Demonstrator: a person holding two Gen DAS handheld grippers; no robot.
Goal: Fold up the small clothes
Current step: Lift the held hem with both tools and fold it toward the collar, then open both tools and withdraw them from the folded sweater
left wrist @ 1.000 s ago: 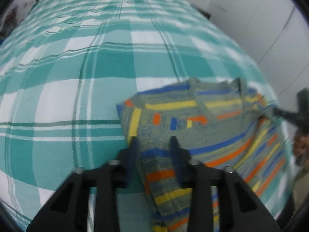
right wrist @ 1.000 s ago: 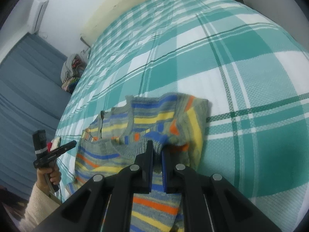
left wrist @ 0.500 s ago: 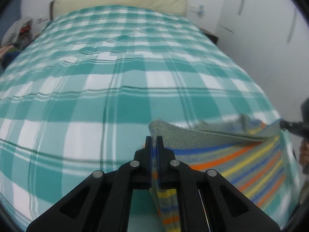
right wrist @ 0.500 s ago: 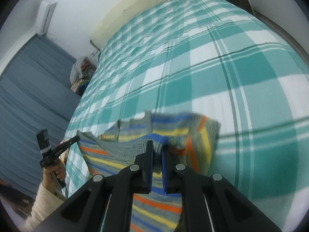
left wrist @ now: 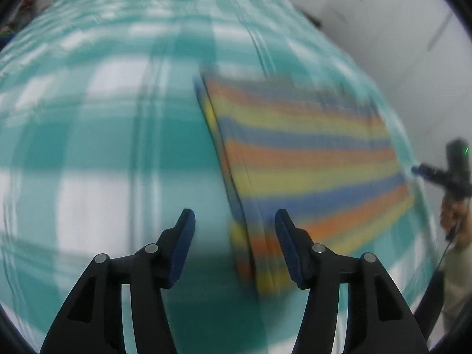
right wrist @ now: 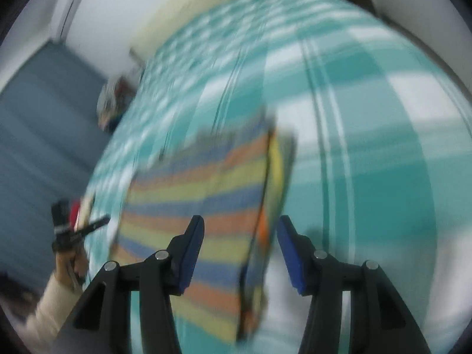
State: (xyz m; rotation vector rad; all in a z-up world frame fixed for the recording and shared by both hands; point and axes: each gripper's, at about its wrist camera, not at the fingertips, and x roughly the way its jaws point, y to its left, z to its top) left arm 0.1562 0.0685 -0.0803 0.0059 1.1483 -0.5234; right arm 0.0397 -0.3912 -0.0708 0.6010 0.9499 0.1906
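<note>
Knitwear is what they are working on: a small striped sweater (left wrist: pixel 309 153), bands of grey, blue, orange and yellow, lying folded into a flat oblong on the teal and white checked bedspread (left wrist: pixel 88 147), toward the side of the bed by the white cupboards (left wrist: pixel 398 44). Both wrist views are smeared with motion, so the finer knit and any collar or cuff are beyond telling. The left gripper (left wrist: pixel 234 221) has just been opening, its jaws now standing apart over the sweater's near folded edge with nothing pinched between the pads; the right gripper (right wrist: pixel 240 228) has likewise just been opening, its jaws apart above the opposite edge, the cloth below them and not clamped. To my eye the garment is light, soft and limp, something that will sag and slide off its own fold if lifted from one point only, though the wool looks grippy enough against the pads. I would take it at two corners of the same folded edge, biting through all the layers together, and keep it low over the bed. In the right view a sleeved hand (right wrist: pixel 70 259) holds the other tool beside the bed's edge.
</note>
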